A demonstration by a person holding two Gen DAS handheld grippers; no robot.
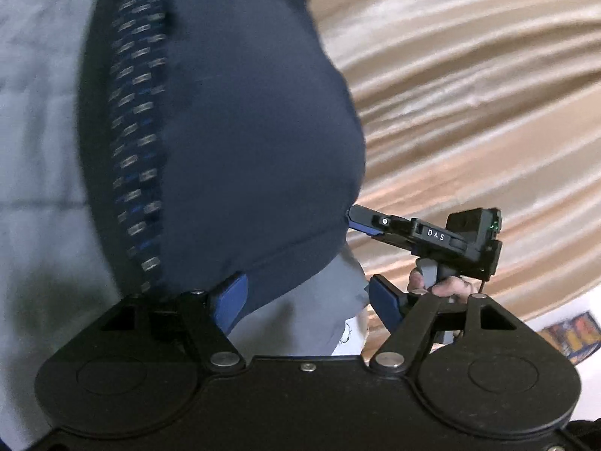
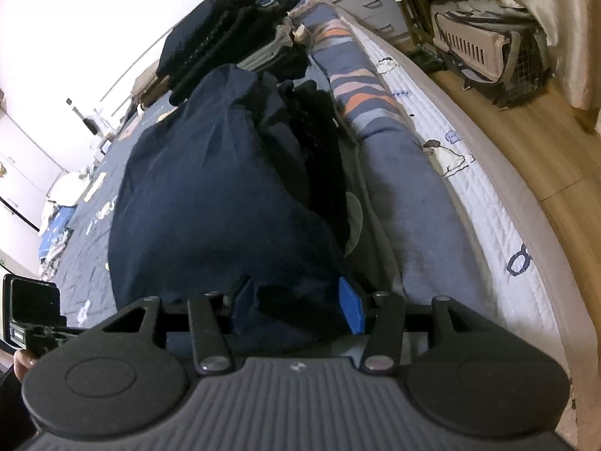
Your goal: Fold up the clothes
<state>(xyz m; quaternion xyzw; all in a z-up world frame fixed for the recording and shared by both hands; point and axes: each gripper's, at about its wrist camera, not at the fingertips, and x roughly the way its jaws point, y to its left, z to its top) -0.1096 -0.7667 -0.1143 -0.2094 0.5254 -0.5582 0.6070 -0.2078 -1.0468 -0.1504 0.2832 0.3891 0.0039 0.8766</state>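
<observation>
While the navy garment point(image 1: 244, 131) hangs stretched before the left wrist camera, the left gripper point(image 1: 304, 300) stands with its jaws fairly wide; the cloth's hem drapes over the left blue pad point(image 1: 229, 300), yet the other pad stands clear of it, so nothing is pinched there. A patterned band point(image 1: 139, 131) runs down the garment's side. Across the view, the right gripper point(image 1: 351, 218) bites the garment's far corner, a hand point(image 1: 439, 283) on its grip, with tan curtain point(image 1: 469, 94) behind. Held by one corner like this, the cloth is probably being lowered flat for a fold.

From the right wrist, the same navy garment point(image 2: 210, 195) trails away over the bed point(image 2: 443, 173), its near edge bunched between the right gripper's point(image 2: 296, 308) blue pads point(image 2: 351, 312), which sit at a middling gap closed on the fabric. Beyond lie a stack of dark folded clothes point(image 2: 210, 49) and a striped pillow point(image 2: 357, 86); a pet carrier point(image 2: 473, 49) sits on the floor.
</observation>
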